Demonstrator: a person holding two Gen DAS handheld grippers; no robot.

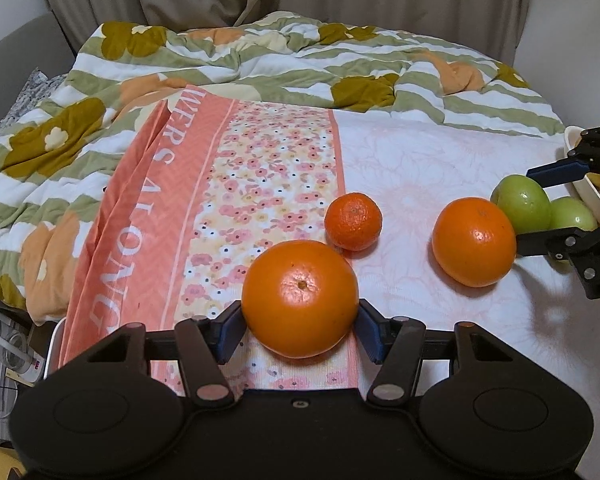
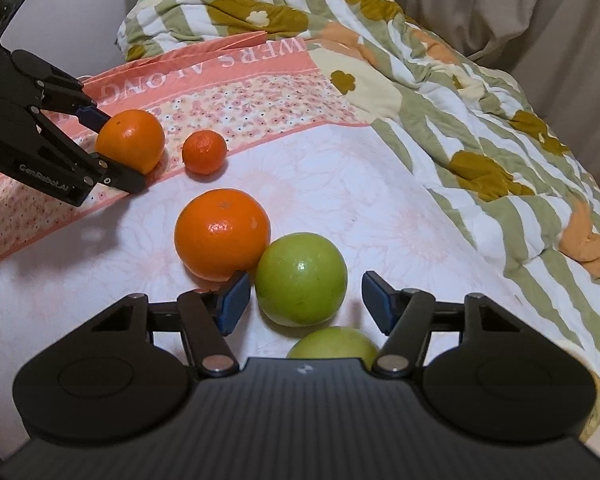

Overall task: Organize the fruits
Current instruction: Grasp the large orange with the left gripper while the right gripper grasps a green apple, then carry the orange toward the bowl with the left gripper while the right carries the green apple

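Observation:
A large orange (image 1: 300, 298) (image 2: 130, 144) rests on the pink floral sheet, and my left gripper (image 1: 300, 322) (image 2: 118, 148) is shut on it, a blue pad against each side. A green apple (image 2: 300, 278) (image 1: 524, 202) sits between the fingers of my right gripper (image 2: 306, 298) (image 1: 530, 206), which is open: its left pad lies close to the apple, and the right pad (image 2: 376, 300) stands clear of it. A second orange (image 2: 222, 234) (image 1: 474, 242) touches the apple's left side. A small mandarin (image 1: 353, 221) (image 2: 204, 152) lies apart from the rest.
Another green apple (image 2: 332, 342) (image 1: 572, 214) lies just under the right gripper. A white dish (image 1: 588, 196) with some contents stands at the right edge. A rumpled green-striped quilt (image 1: 220, 52) (image 2: 480, 120) borders the sheet at the back and right. Curtains hang behind.

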